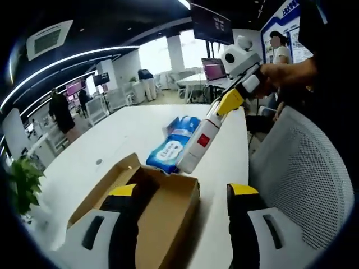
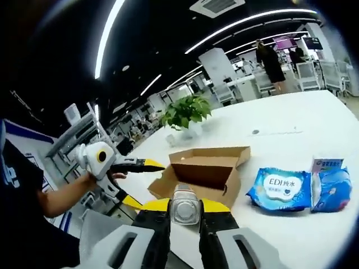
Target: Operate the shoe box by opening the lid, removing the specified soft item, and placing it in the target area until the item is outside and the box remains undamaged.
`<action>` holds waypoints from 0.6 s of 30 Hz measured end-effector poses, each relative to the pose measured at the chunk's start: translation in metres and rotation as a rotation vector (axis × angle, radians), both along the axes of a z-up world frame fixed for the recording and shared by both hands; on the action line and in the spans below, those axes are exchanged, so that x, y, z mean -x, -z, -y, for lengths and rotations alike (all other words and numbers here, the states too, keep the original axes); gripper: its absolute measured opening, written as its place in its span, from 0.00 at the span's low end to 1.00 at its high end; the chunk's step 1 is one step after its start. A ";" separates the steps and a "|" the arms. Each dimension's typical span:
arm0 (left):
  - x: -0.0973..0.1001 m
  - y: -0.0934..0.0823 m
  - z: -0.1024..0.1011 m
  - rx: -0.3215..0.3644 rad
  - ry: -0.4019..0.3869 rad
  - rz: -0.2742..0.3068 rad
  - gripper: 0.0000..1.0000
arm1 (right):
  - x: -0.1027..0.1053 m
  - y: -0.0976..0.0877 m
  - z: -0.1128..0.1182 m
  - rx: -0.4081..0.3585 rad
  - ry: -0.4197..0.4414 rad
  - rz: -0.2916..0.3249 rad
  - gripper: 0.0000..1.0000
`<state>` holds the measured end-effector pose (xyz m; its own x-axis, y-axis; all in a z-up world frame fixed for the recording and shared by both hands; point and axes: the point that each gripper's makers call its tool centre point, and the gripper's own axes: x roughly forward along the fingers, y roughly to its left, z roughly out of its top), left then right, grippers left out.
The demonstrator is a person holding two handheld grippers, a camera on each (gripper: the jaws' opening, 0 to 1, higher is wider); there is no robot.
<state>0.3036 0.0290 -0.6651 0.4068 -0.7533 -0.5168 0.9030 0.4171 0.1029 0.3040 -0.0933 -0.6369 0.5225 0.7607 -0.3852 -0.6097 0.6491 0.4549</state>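
The brown cardboard shoe box (image 1: 162, 218) lies open on the white table (image 1: 129, 129), its lid flap folded back; what is inside is hidden. My left gripper (image 1: 182, 193) is open, one jaw over the box's inside and the other beyond its near right corner. My right gripper (image 1: 227, 103) is shut on a white bottle with a red label (image 1: 197, 144), which hangs slanted above the table next to a blue wet-wipes pack (image 1: 167, 152). In the right gripper view the bottle (image 2: 185, 207) shows end-on between my shut right gripper (image 2: 185, 216), with the box (image 2: 205, 168) ahead and the left gripper (image 2: 140, 182) at its left side.
A second blue pack (image 2: 331, 188) lies beside the wet wipes (image 2: 279, 189). A potted plant (image 2: 188, 112) stands at the table's far end. A white mesh chair (image 1: 303, 174) is close to the table edge. People and desks fill the office behind.
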 end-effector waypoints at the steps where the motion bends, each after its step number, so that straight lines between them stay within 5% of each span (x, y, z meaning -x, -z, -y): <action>1: 0.000 0.000 -0.002 0.003 -0.010 0.000 0.66 | -0.001 -0.001 0.001 0.010 -0.003 0.007 0.14; 18: -0.003 -0.011 -0.030 0.116 -0.206 -0.028 0.92 | -0.031 -0.020 0.018 0.240 -0.150 0.171 0.14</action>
<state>0.3064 0.0587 -0.6545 0.5450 -0.7109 -0.4445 0.7994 0.6004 0.0198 0.3347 -0.1114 -0.6169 0.4840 0.7323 -0.4791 -0.7610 0.6225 0.1827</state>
